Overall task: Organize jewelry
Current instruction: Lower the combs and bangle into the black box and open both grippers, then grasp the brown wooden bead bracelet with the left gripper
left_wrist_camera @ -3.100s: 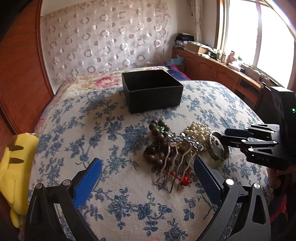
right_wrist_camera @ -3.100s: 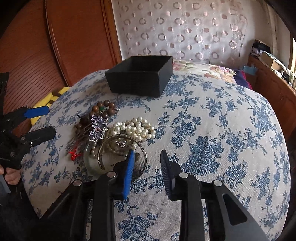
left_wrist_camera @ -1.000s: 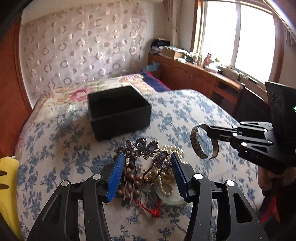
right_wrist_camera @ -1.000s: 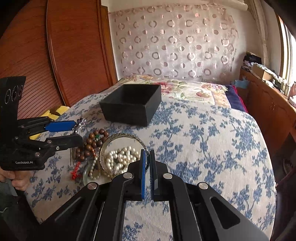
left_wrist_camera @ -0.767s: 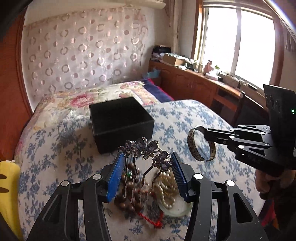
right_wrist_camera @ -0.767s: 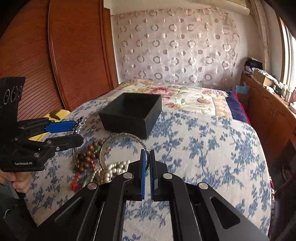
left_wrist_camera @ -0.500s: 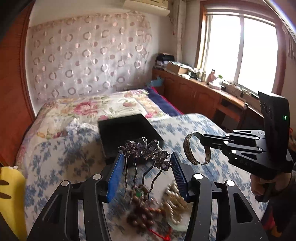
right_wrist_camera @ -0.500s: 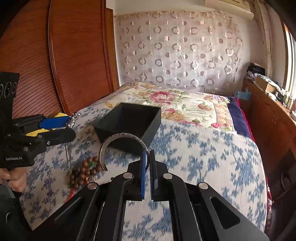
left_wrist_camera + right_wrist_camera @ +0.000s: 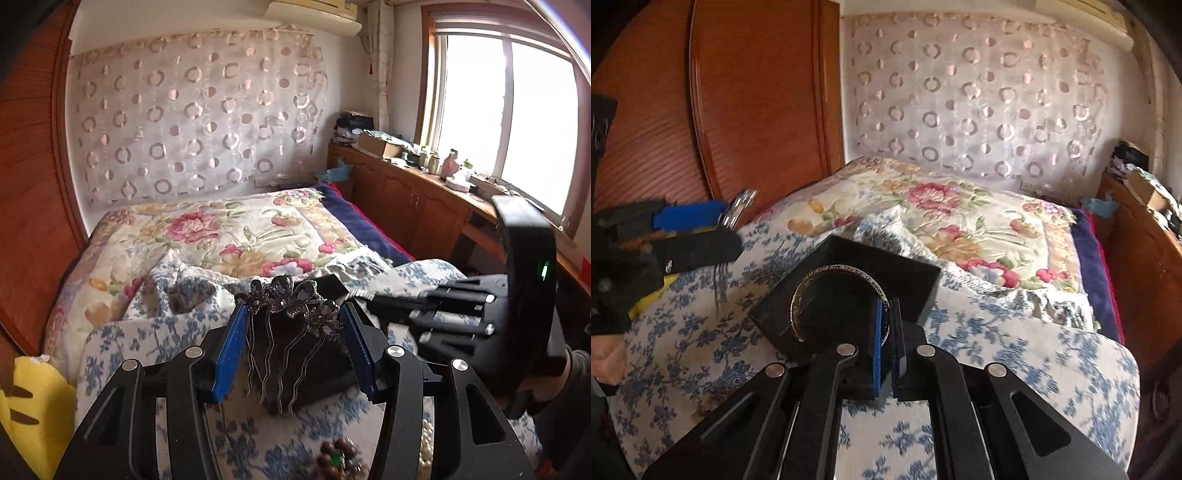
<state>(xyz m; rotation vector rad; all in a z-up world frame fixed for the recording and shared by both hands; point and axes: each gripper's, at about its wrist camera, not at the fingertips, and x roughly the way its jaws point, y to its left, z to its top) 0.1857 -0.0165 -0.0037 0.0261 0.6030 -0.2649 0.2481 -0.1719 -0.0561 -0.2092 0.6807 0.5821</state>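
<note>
My left gripper point(image 9: 291, 325) is shut on a dark jewelled hair comb point(image 9: 291, 295), its prongs hanging down over the black box point(image 9: 314, 365). My right gripper point(image 9: 888, 314) is shut on the rim of a metal cuff bangle point(image 9: 827, 273), held above the open black box point(image 9: 849, 291). The right gripper also shows at the right of the left wrist view point(image 9: 369, 301), close to the comb. The left gripper with the comb shows at the left of the right wrist view point(image 9: 733, 221).
The box sits on a blue floral bedspread point(image 9: 1015, 350). A brown bead bracelet point(image 9: 338, 459) and pearls point(image 9: 426, 446) lie near the front. A yellow plush toy point(image 9: 33, 410) is at the left. A wooden headboard point(image 9: 738, 110) and a cabinet point(image 9: 406, 206) flank the bed.
Both grippers closed on their items, lifted them from the pile and moved forward. They now hang over the black box, which looks much closer.
</note>
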